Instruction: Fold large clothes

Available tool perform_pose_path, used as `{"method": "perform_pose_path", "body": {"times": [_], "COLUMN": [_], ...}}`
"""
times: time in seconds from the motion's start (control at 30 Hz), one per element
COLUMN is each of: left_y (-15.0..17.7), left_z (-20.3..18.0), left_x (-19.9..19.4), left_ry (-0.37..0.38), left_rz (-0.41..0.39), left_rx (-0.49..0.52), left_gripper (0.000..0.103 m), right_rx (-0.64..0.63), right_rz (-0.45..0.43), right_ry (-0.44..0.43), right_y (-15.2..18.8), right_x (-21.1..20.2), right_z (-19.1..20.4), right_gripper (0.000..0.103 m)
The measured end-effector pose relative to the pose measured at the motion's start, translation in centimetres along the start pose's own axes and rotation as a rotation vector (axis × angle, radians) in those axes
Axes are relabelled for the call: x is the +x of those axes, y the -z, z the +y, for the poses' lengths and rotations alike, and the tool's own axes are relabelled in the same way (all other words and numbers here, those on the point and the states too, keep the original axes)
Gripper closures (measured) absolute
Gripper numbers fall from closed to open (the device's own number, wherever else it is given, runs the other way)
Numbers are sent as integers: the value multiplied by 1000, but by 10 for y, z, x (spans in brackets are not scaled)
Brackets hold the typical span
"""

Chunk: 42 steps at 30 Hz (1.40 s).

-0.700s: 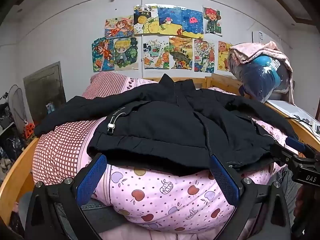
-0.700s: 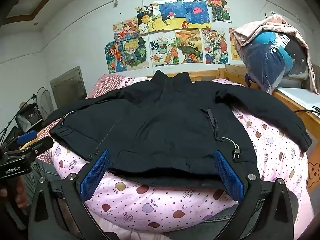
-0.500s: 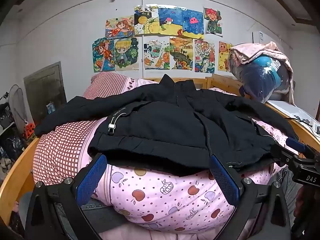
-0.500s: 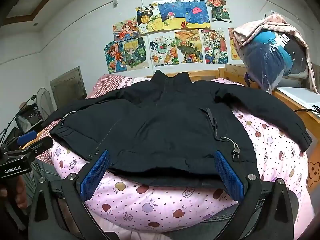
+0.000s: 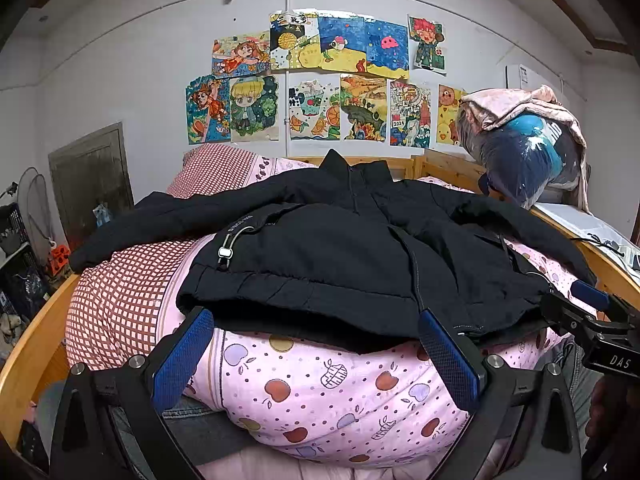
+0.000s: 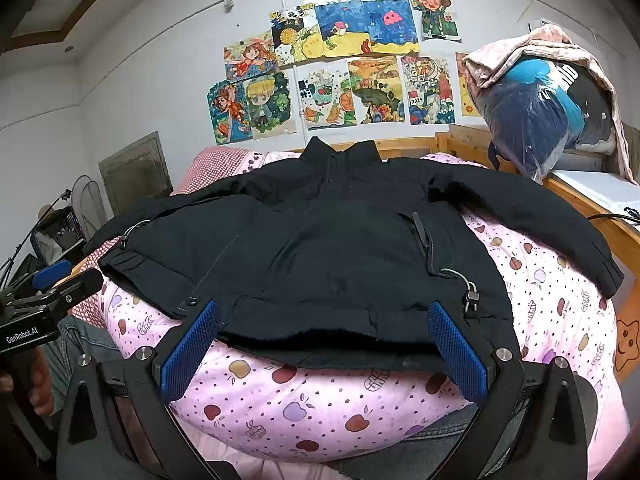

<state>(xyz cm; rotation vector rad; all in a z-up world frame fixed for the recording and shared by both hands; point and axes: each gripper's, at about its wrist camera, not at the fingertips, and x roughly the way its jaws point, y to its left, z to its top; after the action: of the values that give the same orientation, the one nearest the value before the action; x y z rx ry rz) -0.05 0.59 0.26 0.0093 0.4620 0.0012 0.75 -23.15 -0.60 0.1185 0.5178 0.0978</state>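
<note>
**Jacket spread flat, both grippers wide at its hem**

Left wrist view: the black jacket [image 5: 340, 256] lies front up across the pink apple-print quilt [image 5: 320, 392], collar toward the bed's head end, hem at the near edge. The left gripper [image 5: 316, 356] hangs just before that hem, jaws wide, empty.

Right wrist view: the right gripper [image 6: 324, 344] sits likewise at the hem, jaws wide, holding nothing.

Place: it was a home bedroom.
Bed: a wooden-framed bed [image 5: 28, 356] carried a pink apple-print quilt [image 5: 328, 392] and a checked pillow [image 5: 216, 168].
Wall: hand-drawn children's pictures [image 5: 320, 92] were taped above it.
</note>
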Motion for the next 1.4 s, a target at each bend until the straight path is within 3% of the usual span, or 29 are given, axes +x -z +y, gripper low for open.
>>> {"method": "perform_pose_path", "body": {"times": [1.4], "left_y": [-1], "left_z": [8], "left_x": [-1], "left_ry": [0], "left_rz": [4], "left_rx": [-4], "left_gripper": [0], "right_rx": [6], "right_rz": [28], "right_ry": [12], "right_y": [4], "right_x": [6], "right_z": [3], "right_gripper": [1]}}
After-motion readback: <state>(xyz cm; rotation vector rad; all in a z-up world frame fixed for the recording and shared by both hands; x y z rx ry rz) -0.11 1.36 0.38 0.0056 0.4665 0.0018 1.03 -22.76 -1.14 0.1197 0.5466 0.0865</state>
